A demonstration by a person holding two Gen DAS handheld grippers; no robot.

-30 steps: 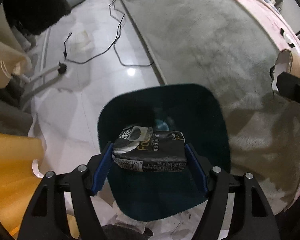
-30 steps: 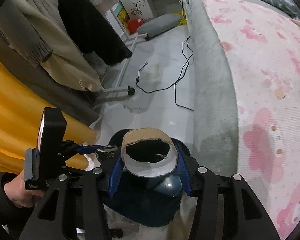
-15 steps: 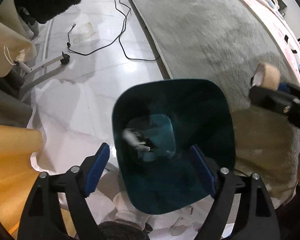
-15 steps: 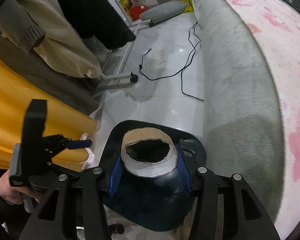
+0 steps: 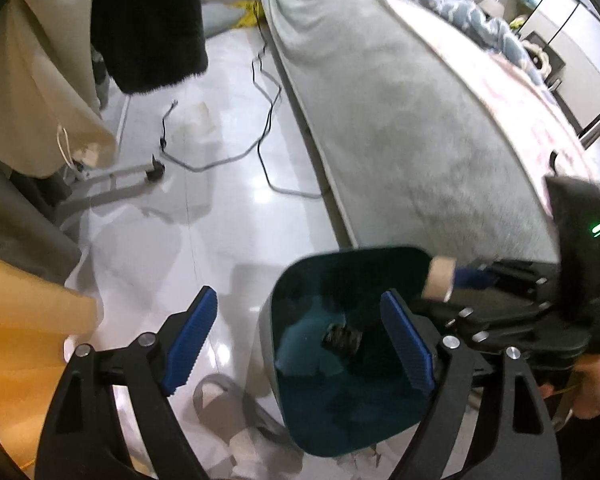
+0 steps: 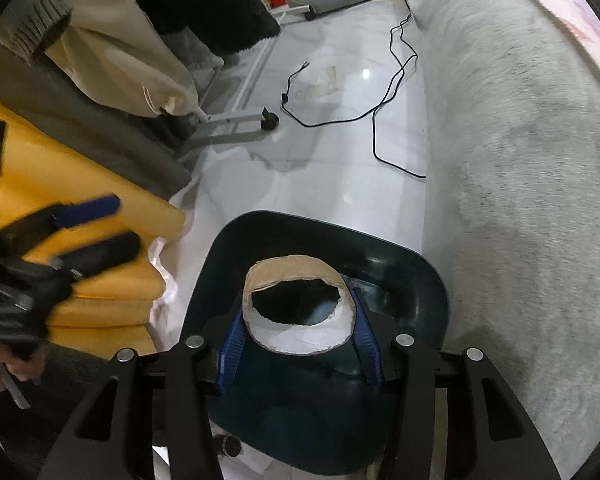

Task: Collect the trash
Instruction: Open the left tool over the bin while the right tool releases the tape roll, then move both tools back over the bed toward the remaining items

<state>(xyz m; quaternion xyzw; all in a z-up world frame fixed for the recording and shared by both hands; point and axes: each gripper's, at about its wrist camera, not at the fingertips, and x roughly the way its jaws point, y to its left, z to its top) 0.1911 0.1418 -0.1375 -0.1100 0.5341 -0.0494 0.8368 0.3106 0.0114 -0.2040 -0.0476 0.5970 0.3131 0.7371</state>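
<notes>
Cardboard is what I am carrying in the right tool (image 6: 300, 344): a squashed cardboard tube (image 6: 300, 312) pinched between its blue pads, hanging right over the dark teal bin (image 6: 424, 276). My left tool (image 5: 300, 344) is standing wide with nothing between its fingers, off the bin's left rim. A dark crumpled wrapper (image 5: 342, 338) is already lying at the bottom of the bin. To do this drop well, I am judging that I should keep the tube centred over the bin's mouth before letting go, since it is light and could glance off the rim. The bin is sitting on a glossy white tiled floor (image 5: 220, 208), just beside a bed (image 5: 400, 128) draped in grey plush; black cables (image 6: 380, 112) are trailing on the floor beyond the bin.
</notes>
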